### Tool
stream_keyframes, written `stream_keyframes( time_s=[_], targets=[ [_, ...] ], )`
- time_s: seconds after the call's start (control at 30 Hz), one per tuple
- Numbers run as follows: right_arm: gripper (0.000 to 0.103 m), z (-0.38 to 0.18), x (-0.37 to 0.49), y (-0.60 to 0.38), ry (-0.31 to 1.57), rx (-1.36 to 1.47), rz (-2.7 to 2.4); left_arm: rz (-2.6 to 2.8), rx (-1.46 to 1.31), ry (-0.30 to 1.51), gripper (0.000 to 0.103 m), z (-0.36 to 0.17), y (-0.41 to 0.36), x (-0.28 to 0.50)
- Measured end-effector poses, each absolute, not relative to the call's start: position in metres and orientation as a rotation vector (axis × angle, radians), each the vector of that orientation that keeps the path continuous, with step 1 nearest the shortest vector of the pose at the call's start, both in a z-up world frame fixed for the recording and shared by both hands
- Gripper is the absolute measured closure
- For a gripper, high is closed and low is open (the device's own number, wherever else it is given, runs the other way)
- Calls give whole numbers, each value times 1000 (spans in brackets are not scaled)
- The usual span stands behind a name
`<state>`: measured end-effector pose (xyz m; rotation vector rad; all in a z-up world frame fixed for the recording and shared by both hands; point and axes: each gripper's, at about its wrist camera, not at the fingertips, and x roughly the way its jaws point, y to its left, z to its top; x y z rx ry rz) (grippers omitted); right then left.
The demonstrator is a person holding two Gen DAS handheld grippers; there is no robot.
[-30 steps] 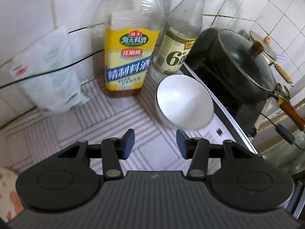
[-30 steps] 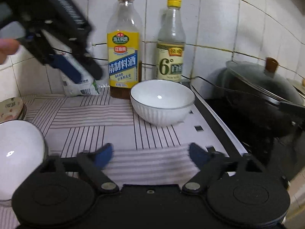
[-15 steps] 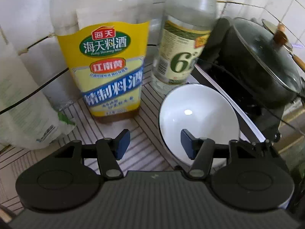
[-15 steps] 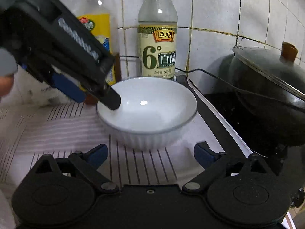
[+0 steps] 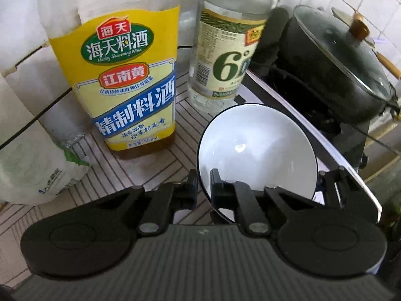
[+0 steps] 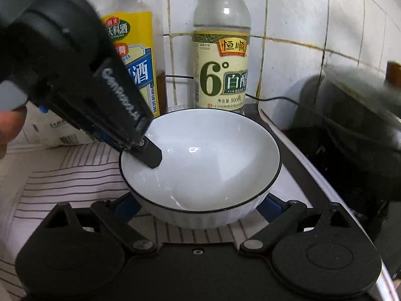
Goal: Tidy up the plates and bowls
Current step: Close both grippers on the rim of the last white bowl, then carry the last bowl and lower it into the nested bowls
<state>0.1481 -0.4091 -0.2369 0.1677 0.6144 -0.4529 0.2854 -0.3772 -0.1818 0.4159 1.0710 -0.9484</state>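
A white bowl [image 5: 258, 155] with a thin dark rim sits on a striped cloth [image 6: 62, 175], in front of two bottles. My left gripper [image 5: 203, 188] is shut on the bowl's left rim, one finger inside and one outside. In the right wrist view the same bowl [image 6: 213, 155] fills the middle, and the left gripper [image 6: 140, 148] comes down from the upper left, held by a hand. My right gripper [image 6: 199, 208] is open wide at the bowl's near side. Its blue pads [image 6: 127, 205] flank the bowl's base and are partly hidden behind it.
A yellow-labelled cooking wine bottle [image 5: 125, 82] and a clear vinegar bottle [image 5: 225, 57] stand against the tiled wall just behind the bowl. A black pot [image 5: 333, 65] with a glass lid sits on the stove at right. A white plastic bag [image 5: 30, 163] lies at left.
My left gripper came down to the bowl and closed on its left rim. My right gripper moved in toward the bowl, so its open fingers now flank it.
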Motion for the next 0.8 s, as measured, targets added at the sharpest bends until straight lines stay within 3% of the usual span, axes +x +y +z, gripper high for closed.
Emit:
stream_keyframes(
  time_s=[0.8],
  targets=[
    [4,-150,64,-328,494,96,-233,-882,353,970,94,-76,-254,205]
  ],
)
